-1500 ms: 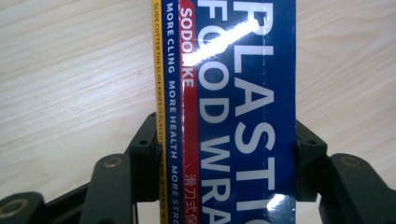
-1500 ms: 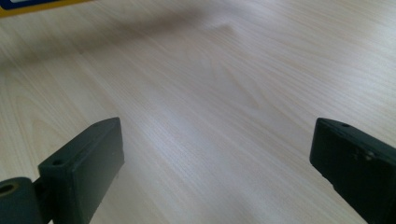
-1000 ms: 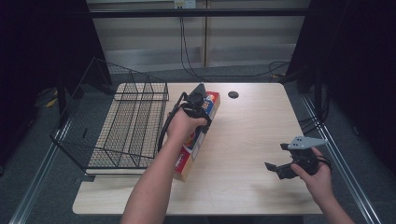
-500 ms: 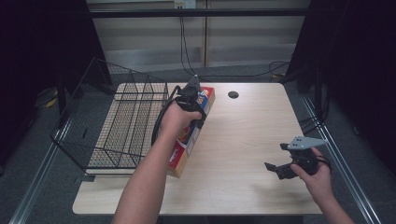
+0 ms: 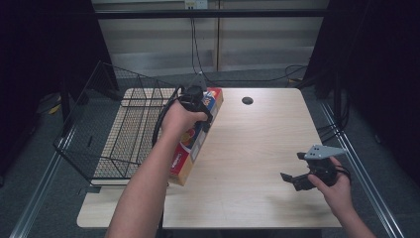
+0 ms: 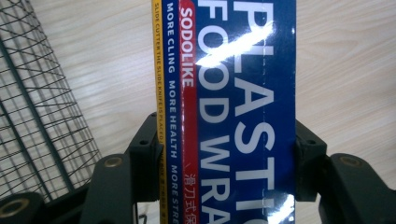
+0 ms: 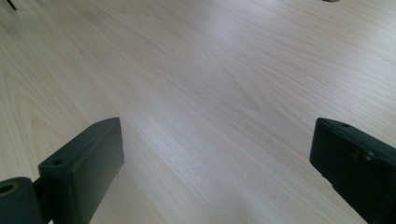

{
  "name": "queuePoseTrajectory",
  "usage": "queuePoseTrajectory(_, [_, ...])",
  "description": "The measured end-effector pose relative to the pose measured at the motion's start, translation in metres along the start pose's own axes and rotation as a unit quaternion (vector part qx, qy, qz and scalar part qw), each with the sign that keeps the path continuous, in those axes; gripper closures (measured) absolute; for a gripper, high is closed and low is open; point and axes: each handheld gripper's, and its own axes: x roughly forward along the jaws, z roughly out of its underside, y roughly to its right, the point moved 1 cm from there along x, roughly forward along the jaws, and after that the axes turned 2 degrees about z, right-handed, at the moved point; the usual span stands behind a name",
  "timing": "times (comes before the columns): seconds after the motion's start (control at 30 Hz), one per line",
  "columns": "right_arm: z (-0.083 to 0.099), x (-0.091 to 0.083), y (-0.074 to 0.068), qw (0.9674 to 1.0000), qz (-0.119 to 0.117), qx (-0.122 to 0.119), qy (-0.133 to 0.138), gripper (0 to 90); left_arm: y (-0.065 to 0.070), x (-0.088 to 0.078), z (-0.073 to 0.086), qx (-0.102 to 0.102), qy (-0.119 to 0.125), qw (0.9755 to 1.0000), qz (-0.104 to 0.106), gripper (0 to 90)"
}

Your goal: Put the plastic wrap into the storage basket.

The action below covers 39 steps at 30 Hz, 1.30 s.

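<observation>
On the table's left edge: a black wire basket (image 5: pixel 126 131) stands with its tall mesh side raised toward the far left; its wires also cross the left of the left gripper view (image 6: pixel 42 107).
Just right of the basket: a long plastic wrap box (image 5: pixel 190 148) runs from near the table's front toward its back, alongside the basket, its far end tilted a little to the right.
Box lettering: the left gripper view (image 6: pixel 233 112) shows a blue face with white "PLASTIC FOOD WRAP" print, a red band reading "SODOLIKE", and a yellow edge strip.
Left gripper (image 5: pixel 194 101): clamped across the box near its far end, one black jaw pressed to each long side, as its own view (image 6: pixel 229 163) shows.
Table (image 5: pixel 257 148): pale wood grain, with a small dark round hole near its back edge.
Right gripper (image 5: pixel 297 178): held in the right hand (image 5: pixel 337 191) over the table's front right area, well apart from the box.
Right jaws: spread wide, nothing between them but bare tabletop (image 7: pixel 219 93).
</observation>
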Motion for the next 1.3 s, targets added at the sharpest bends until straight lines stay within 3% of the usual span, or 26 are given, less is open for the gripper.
queuePoseTrajectory(0.27, [0.000, 0.000, 0.000, 1.0000, -0.001, -0.002, 0.000, 2.9, -0.009, -0.013, 0.000, -0.001, -0.004, 1.0000, 0.000, 43.0])
queuePoseTrajectory(0.37, [0.000, -0.001, 0.000, 1.0000, 0.001, 0.000, 0.000, 2.9, -0.012, -0.017, 0.000, -0.017, 0.003, 0.9999, -0.001, 42.9])
queuePoseTrajectory(0.87, [0.000, 0.000, 0.000, 1.0000, 0.001, 0.000, -0.001, 2.9, -0.033, -0.040, 0.001, -0.036, 0.005, 0.9993, -0.010, 43.0])
queuePoseTrajectory(1.03, [0.000, -0.001, 0.000, 1.0000, 0.001, 0.002, 0.000, 2.9, -0.040, -0.052, 0.002, -0.051, 0.015, 0.9984, -0.019, 43.0])
queuePoseTrajectory(1.3, [0.000, 0.000, -0.001, 1.0000, 0.001, -0.001, -0.003, 2.9, -0.052, -0.065, 0.004, -0.060, 0.023, 0.9976, -0.025, 43.0])
